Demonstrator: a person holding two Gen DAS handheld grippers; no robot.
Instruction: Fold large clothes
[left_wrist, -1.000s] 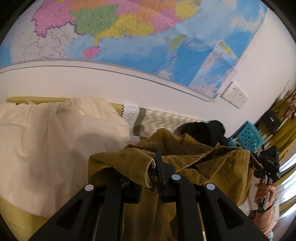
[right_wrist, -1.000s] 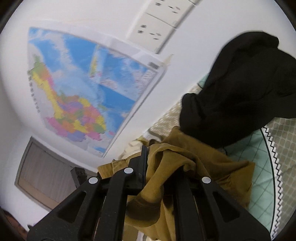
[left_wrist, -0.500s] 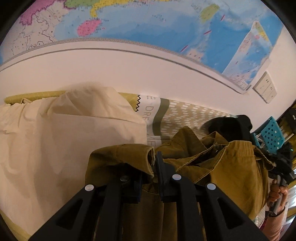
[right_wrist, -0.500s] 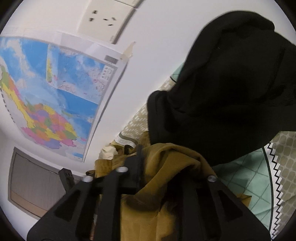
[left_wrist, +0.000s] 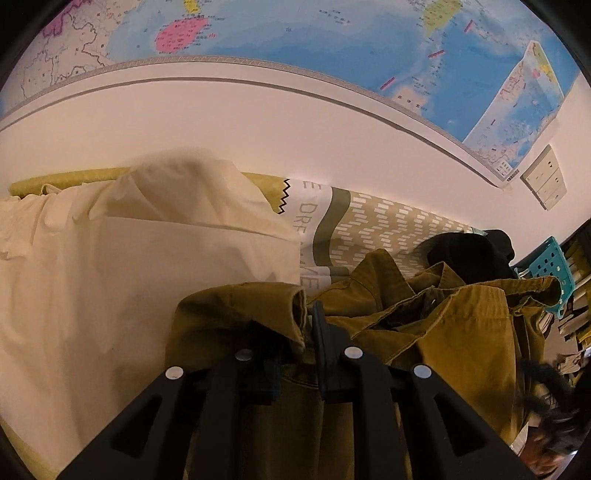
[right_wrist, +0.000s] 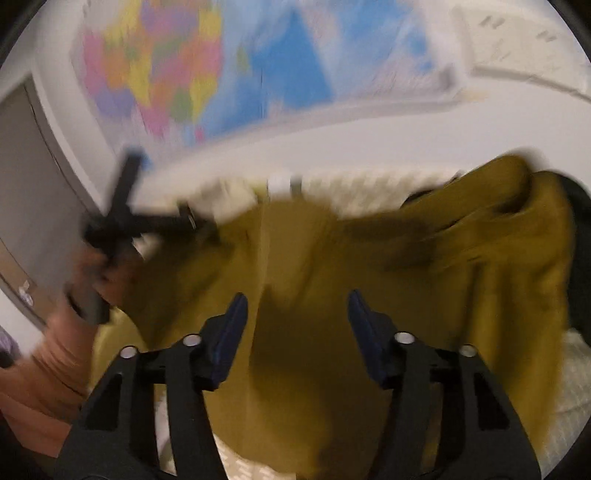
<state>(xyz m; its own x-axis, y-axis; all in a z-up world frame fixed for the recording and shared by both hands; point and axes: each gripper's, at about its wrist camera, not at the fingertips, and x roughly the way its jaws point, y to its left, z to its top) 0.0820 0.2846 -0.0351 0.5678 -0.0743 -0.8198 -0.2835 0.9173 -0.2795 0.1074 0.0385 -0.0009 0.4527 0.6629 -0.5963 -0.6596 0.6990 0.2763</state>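
An olive-brown garment (left_wrist: 443, 332) lies bunched on the bed. My left gripper (left_wrist: 308, 325) is shut on a rolled hem or cuff of it. In the blurred right wrist view the same garment (right_wrist: 369, 277) spreads out in front of my right gripper (right_wrist: 295, 317), whose fingers stand wide apart with nothing between them. The left gripper and the hand holding it (right_wrist: 114, 236) show at the left of that view, at the garment's far edge.
A cream garment (left_wrist: 129, 258) lies to the left on the patterned bedspread (left_wrist: 369, 229). A black garment (left_wrist: 469, 254) lies behind the olive one. A wall with a map (left_wrist: 332, 44) and sockets (left_wrist: 546, 181) backs the bed. A teal basket (left_wrist: 550, 266) stands at the right.
My right gripper has let go of the olive garment, opened wide and swung fast towards the left gripper. The left gripper keeps its hold and has tilted down slightly.
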